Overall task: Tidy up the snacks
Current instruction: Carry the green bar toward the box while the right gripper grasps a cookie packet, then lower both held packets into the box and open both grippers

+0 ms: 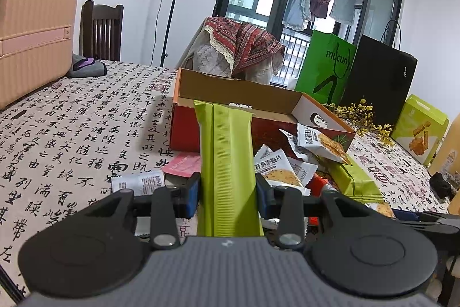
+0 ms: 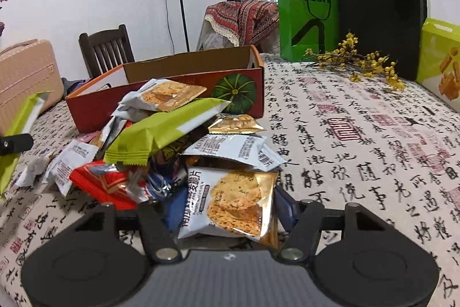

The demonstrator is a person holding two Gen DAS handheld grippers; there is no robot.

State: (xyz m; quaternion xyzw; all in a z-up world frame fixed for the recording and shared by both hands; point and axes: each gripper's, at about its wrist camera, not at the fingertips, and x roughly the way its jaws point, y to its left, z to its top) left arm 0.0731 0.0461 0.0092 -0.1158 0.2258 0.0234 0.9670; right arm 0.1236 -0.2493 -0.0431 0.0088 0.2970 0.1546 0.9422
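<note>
Open red-and-orange cardboard box (image 2: 172, 94) standing just behind the heap of snack packets (image 2: 161, 151), ready to receive; left gripper (image 1: 227, 189) clenched on a long lime-green foil packet (image 1: 227, 163), best carried over the box's near wall; right gripper (image 2: 227, 212) astride a white-and-gold oat-crisp packet (image 2: 230, 203), firm pinch unconfirmed.

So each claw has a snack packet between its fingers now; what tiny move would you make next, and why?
Probably finish closing the right gripper on the white oat-crisp packet before lifting. The packet sits between its fingers at the pile's near edge, but a firm pinch isn't clear. The left gripper already clamps the green packet, pointing toward the open cardboard box.
</note>
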